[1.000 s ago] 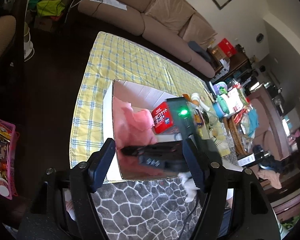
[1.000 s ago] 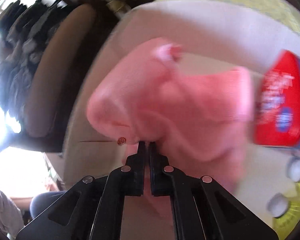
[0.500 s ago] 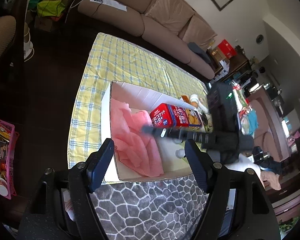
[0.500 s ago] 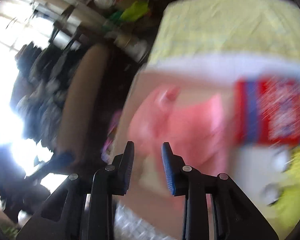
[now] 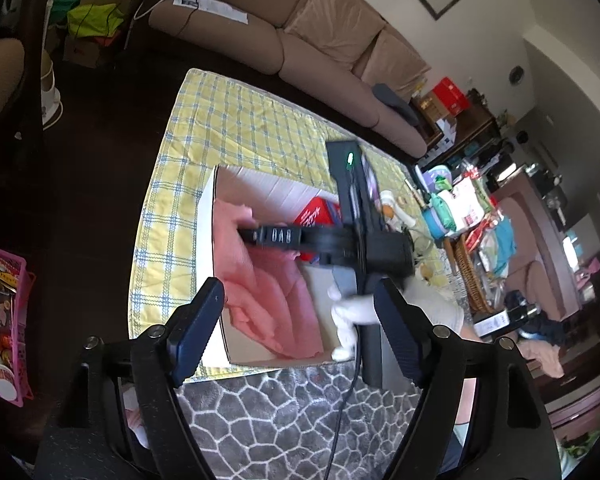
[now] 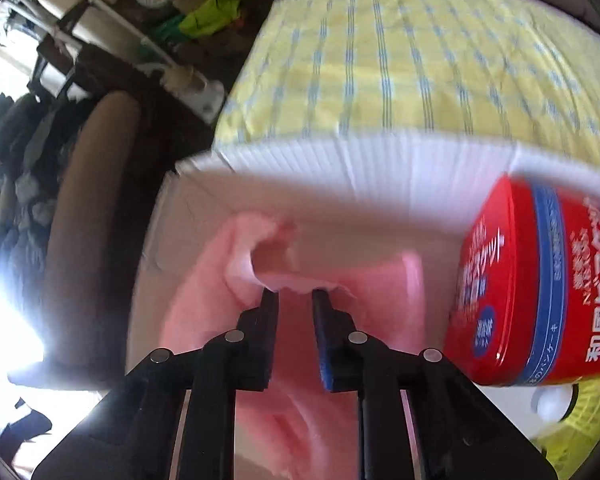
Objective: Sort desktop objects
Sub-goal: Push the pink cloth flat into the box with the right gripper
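Observation:
A white cardboard box (image 5: pixel 208 216) sits on a yellow checked cloth (image 5: pixel 220 128). A pink towel (image 5: pixel 268 300) lies inside it next to a red biscuit box (image 5: pixel 316 212). My left gripper (image 5: pixel 296 316) is open and empty, held above the near edge of the box. My right gripper (image 6: pixel 294 300) is open, its tips just over a raised fold of the pink towel (image 6: pixel 300 280), with the red biscuit box (image 6: pixel 540 292) at its right. The right gripper (image 5: pixel 252 234) also shows in the left wrist view, reaching into the box.
A grey patterned rug (image 5: pixel 280 420) lies in front of the box. A brown sofa (image 5: pixel 300 40) stands behind the cloth. Cluttered bottles and packets (image 5: pixel 452 208) sit at the right, and a pink basket (image 5: pixel 4 312) at the far left.
My right gripper let go of the pink towel, pulled back out of the box, then reached in again over the towel, open now. The left gripper stayed nearly still.

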Tool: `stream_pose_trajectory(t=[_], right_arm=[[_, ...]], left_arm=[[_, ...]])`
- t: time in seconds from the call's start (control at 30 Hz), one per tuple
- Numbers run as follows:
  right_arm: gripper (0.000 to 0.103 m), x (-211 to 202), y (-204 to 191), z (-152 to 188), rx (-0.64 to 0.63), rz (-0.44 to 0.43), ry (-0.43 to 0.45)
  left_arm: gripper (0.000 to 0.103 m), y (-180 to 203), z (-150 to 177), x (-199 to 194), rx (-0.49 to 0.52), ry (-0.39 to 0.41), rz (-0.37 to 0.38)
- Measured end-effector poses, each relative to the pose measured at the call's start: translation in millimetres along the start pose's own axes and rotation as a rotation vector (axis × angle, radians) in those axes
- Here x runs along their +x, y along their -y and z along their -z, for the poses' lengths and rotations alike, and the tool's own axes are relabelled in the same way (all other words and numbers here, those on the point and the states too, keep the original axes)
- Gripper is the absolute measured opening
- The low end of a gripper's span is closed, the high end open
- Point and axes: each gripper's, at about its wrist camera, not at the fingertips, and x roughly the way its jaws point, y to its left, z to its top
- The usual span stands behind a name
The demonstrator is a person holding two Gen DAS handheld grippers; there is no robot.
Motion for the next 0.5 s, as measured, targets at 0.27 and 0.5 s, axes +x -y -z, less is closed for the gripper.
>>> stream_pose_trajectory(t=[0.27,0.5], right_arm=[[0.032,-42,-1,17,0.017,-0.167,0.061],[0.058,-113,10,34,-0.031,-0.149,0.178]], left_arm=[[0.075,-2,14,8,0.012,-0.024,0.001],[0.102,14,19,16,0.105,-0.051,-0.099]])
